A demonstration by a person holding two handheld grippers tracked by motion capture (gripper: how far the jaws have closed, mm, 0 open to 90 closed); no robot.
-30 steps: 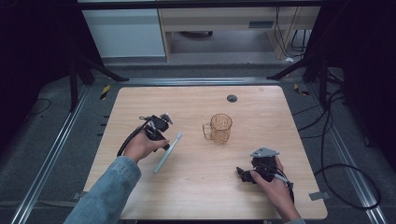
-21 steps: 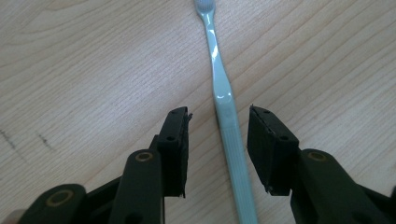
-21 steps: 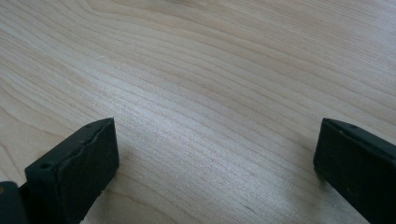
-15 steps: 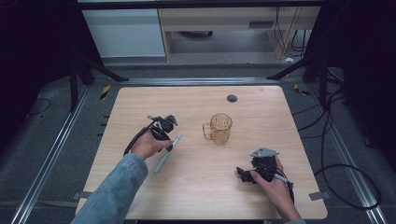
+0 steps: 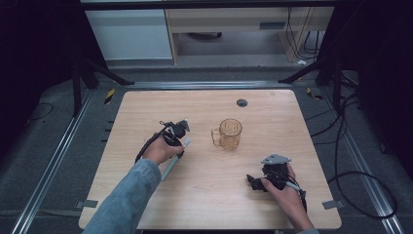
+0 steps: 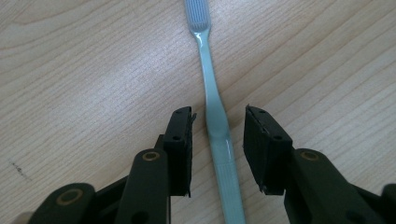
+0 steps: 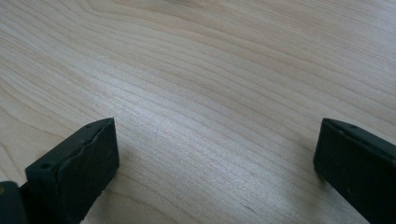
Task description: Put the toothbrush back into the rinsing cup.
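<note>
In the high view, the left hand-held gripper (image 5: pixel 181 138) sits over a pale toothbrush (image 5: pixel 171 165) lying on the tabletop (image 5: pixel 272 112), left of a clear mug (image 5: pixel 230 134); the right hand-held gripper (image 5: pixel 254 181) rests near the front edge. In the left gripper view, its jaws have just been closing and straddle the toothbrush (image 6: pixel 215 112) handle without pressing it. In the right gripper view, the jaws stand wide apart over bare wood.

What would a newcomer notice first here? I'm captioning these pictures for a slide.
The left hand-held gripper, whose jaws have just been closing, straddles a pale toothbrush lying on the table, with gaps on both sides of the handle. A clear mug stands mid-table to its right. The right hand-held gripper rests open near the front right edge.
</note>
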